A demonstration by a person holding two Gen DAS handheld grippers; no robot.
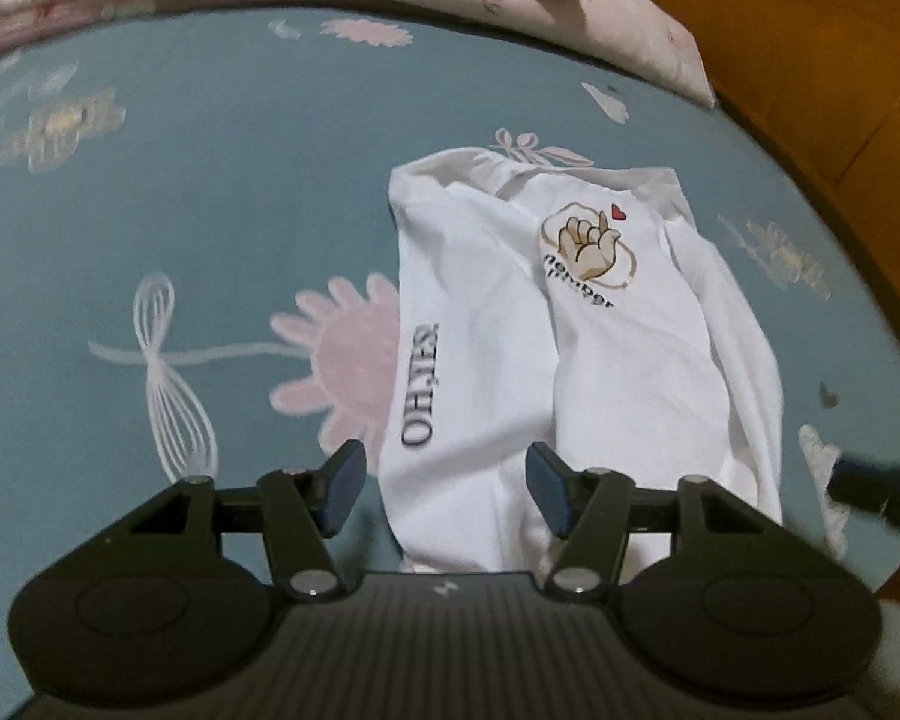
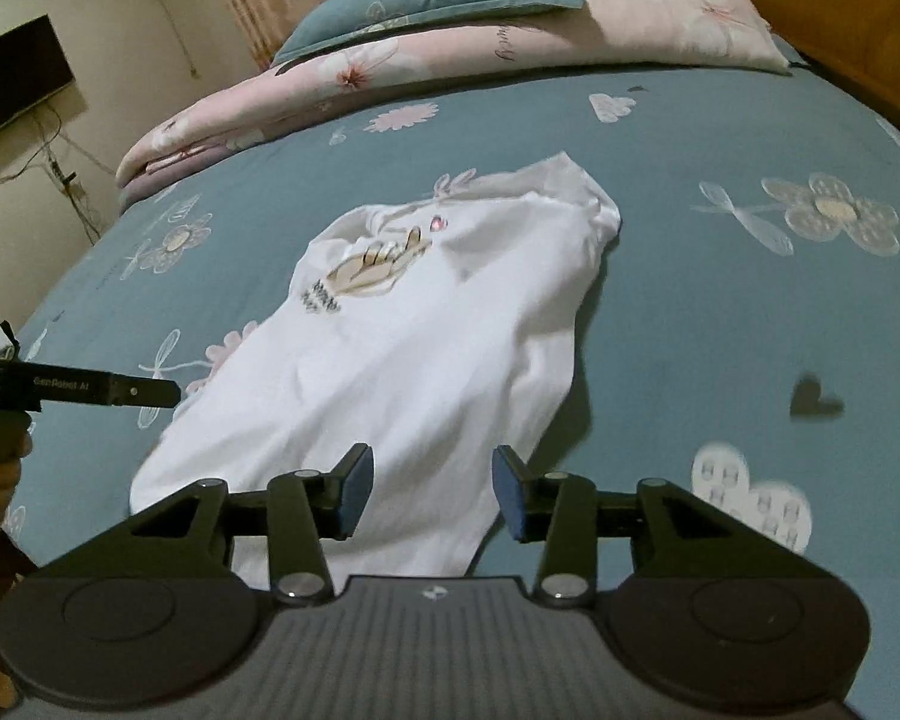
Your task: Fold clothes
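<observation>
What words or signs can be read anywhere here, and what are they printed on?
"OH,YES!" – black letters along a folded side of the white shirt, left wrist view.
"...ember" – partly legible word under the finger-heart drawing on the shirt; the start is hidden in a fold.
"Gen Robot AI" – small print on the left gripper, right wrist view; faint.
Script on the pink quilt – too blurred to read.

We see a bed [image 2: 720, 312] in a teal flowered sheet; a white T-shirt [image 2: 402, 360] lies mid-bed, a pink quilt [image 2: 450, 54] along its far edge.
</observation>
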